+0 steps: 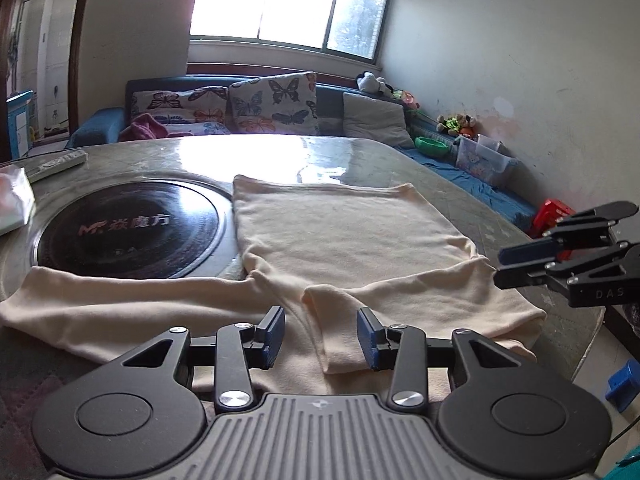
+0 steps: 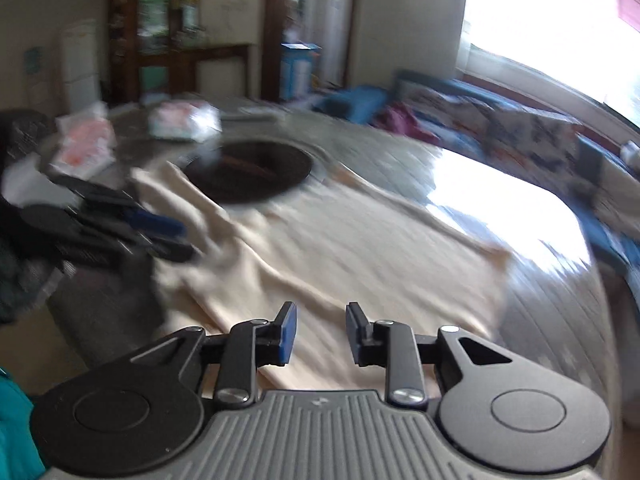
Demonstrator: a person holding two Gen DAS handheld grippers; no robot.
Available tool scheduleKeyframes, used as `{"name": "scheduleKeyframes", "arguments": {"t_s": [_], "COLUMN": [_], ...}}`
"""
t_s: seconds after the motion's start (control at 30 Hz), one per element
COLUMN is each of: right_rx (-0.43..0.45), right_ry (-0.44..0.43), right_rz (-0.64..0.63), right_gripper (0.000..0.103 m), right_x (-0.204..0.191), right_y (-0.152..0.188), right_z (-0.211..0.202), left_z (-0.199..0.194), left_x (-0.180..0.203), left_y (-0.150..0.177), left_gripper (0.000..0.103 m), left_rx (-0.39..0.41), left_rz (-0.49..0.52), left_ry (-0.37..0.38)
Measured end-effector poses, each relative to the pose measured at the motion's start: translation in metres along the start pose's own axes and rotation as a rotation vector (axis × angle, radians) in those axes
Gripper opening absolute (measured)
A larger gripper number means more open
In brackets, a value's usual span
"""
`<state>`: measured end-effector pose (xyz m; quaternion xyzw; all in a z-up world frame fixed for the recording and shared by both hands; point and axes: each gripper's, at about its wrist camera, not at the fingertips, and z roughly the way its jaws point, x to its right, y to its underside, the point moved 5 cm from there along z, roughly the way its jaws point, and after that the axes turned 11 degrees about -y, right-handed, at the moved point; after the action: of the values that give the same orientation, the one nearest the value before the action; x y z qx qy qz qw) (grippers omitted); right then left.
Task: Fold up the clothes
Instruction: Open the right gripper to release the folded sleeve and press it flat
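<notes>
A cream garment (image 1: 352, 232) lies spread on the round table (image 1: 460, 184), one sleeve stretching left along the near edge. My left gripper (image 1: 322, 336) hovers over the garment's near edge, open, and a folded sleeve end lies under the gap without either pad pressing it. My right gripper (image 1: 500, 268) comes in from the right beside the garment's right corner, its jaws slightly apart. In the blurred right wrist view the right gripper (image 2: 320, 334) is open above the garment (image 2: 360, 248) edge with nothing gripped. The left gripper (image 2: 172, 236) shows at the left.
A black round hob (image 1: 132, 232) is set into the table, partly covered by cloth. A remote (image 1: 56, 164) and a plastic packet (image 1: 12, 200) lie at the far left. Behind the table is a sofa with butterfly cushions (image 1: 272, 100), and a clear box (image 1: 484, 160).
</notes>
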<state>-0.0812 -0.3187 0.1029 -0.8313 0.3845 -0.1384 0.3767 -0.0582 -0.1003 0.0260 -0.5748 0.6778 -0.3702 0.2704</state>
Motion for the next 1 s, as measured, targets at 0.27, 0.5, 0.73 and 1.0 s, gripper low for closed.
{"name": "scheduleKeyframes", "arguments": {"t_s": [0.27, 0.5, 0.73, 1.0], "right_rx": [-0.034, -0.004, 0.053, 0.008], "right_ry": [0.053, 0.064, 0.029, 0.026], "right_rz": [0.16, 0.148, 0.121, 0.118], "right_gripper": [0.026, 0.026, 0.026, 0.025], "right_x": [0.038, 0.049, 0.054, 0.056], "right_y": [0.054, 0.045, 0.017, 0.024], "right_z": [-0.013, -0.017, 0.006, 0.035], "left_z": [0.021, 0.021, 0.02, 0.042], "left_x": [0.017, 0.008, 0.031, 0.028], "left_y": [0.003, 0.005, -0.014, -0.002], "left_gripper": [0.019, 0.015, 0.015, 0.015], "left_rx": [-0.035, -0.061, -0.005, -0.076], "left_rz": [0.065, 0.092, 0.109, 0.146], "left_ry": [-0.002, -0.07, -0.016, -0.063]}}
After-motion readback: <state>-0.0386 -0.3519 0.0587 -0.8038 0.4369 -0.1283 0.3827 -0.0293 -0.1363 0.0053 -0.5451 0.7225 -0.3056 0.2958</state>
